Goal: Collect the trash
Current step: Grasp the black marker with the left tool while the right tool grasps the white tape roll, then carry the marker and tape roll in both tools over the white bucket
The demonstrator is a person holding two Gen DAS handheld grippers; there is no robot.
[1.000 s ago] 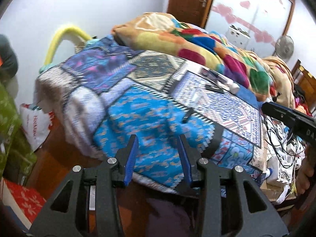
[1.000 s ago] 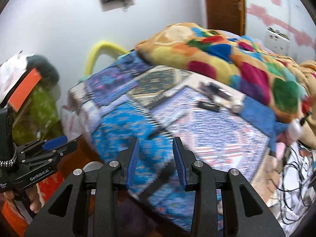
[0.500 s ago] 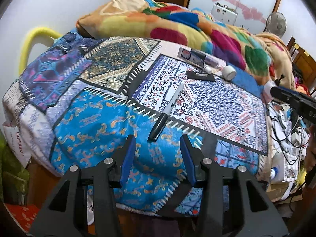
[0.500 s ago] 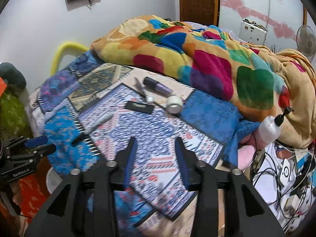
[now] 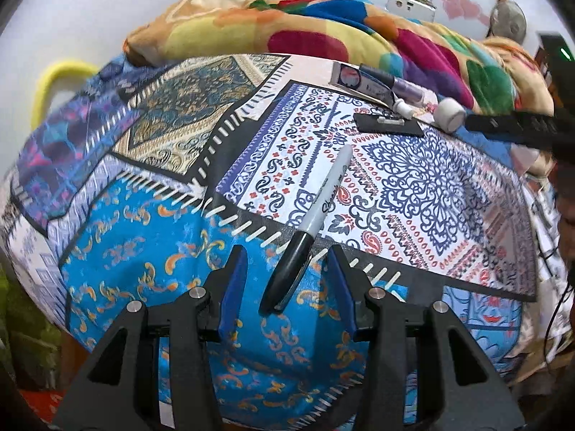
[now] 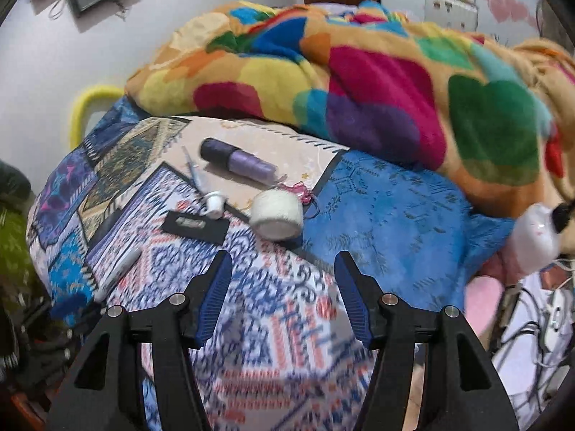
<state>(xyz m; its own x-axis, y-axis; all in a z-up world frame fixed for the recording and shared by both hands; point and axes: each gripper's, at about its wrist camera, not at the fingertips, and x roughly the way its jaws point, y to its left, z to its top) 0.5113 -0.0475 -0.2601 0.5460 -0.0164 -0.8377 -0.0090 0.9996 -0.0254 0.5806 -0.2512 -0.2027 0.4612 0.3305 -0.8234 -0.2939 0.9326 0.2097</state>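
A grey marker with a black cap (image 5: pixel 312 222) lies on the patterned bedspread (image 5: pixel 151 222); its cap end sits between the fingers of my open left gripper (image 5: pixel 285 280). Farther back lie a flat black card (image 5: pixel 390 124), a small white bottle (image 5: pixel 404 107), a white tape roll (image 5: pixel 449 115), a purple tube (image 5: pixel 406 88) and a flat packet (image 5: pixel 354 77). My right gripper (image 6: pixel 282 283) is open and empty, just short of the tape roll (image 6: pixel 276 213), the black card (image 6: pixel 196 226), the small white bottle (image 6: pixel 215 204) and the purple tube (image 6: pixel 239 161). The marker (image 6: pixel 118 273) lies to its left.
A multicoloured blanket (image 6: pixel 359 82) is heaped at the back of the bed. A white pump bottle (image 6: pixel 537 230) and tangled cables (image 6: pixel 539 323) lie off the bed's right side. A yellow hoop (image 5: pixel 54 79) stands by the wall. The right gripper's finger (image 5: pixel 514 125) shows at right.
Both grippers have moved forward over the bed. The marker now sits between my left fingers, and the tape roll and card are now close before my right gripper.
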